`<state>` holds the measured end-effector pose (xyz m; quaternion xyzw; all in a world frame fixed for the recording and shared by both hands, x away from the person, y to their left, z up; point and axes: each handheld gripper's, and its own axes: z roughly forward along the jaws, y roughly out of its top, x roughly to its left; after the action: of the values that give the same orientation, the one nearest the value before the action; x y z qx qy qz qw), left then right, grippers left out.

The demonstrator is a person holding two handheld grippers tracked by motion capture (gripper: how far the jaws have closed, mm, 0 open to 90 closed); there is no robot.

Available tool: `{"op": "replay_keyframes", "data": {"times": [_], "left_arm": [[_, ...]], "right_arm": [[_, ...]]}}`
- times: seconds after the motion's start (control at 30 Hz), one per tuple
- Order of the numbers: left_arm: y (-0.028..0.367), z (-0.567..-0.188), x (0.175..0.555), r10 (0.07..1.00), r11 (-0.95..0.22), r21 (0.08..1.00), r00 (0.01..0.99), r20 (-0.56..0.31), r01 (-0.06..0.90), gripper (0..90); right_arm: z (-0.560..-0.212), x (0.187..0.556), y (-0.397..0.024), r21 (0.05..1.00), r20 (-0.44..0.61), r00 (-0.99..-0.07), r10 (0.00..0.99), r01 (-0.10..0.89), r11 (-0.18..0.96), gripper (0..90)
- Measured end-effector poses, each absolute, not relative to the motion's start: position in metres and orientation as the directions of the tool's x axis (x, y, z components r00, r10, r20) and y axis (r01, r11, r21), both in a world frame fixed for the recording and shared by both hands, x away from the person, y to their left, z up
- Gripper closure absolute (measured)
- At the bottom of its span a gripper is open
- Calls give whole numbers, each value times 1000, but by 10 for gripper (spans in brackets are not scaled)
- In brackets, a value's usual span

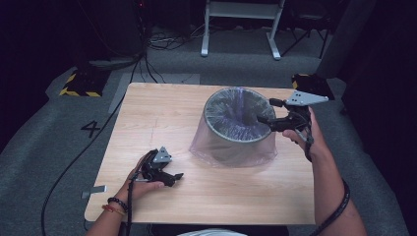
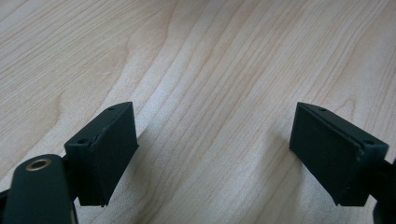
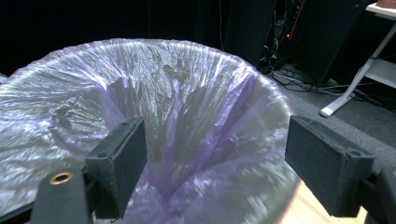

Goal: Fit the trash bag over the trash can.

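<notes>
Toward the near-left corner of the table [image 1: 147, 98]: left gripper [image 1: 167, 176] parked, jaws released – right gripper [image 1: 269, 114] at the bin rim.

Near first: the left gripper lies low over bare wood with its jaws spread wide and nothing between them. Farther in, right of the table's middle and nearer the far edge, stands the bin [image 1: 236, 140], lined with a thin purple bag [image 3: 187, 121] whose skirt hangs outside down to the tabletop. The right gripper hovers at the bin's right rim, jaws apart, grasping nothing. Handling estimate: the film is light, soft, slippery and easily torn – it will crumple and slide, not hold shape. The bin looks rigid and probably light, so it may shift if tugged. Recommended hold: pinch the doubled film at the rim fold, one jaw inside, one outside, with moderate force.
</notes>
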<state>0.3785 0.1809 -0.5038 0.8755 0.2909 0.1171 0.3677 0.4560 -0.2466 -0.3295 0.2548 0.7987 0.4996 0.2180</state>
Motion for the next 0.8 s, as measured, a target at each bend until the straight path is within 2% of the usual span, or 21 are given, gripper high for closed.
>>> {"op": "replay_keyframes", "data": {"times": [0.8], "left_arm": [[181, -504, 379, 595, -560, 712, 803, -9, 423, 148]], "right_arm": [[-326, 465, -214, 857, -95, -797, 597, 240, 457, 214]]}}
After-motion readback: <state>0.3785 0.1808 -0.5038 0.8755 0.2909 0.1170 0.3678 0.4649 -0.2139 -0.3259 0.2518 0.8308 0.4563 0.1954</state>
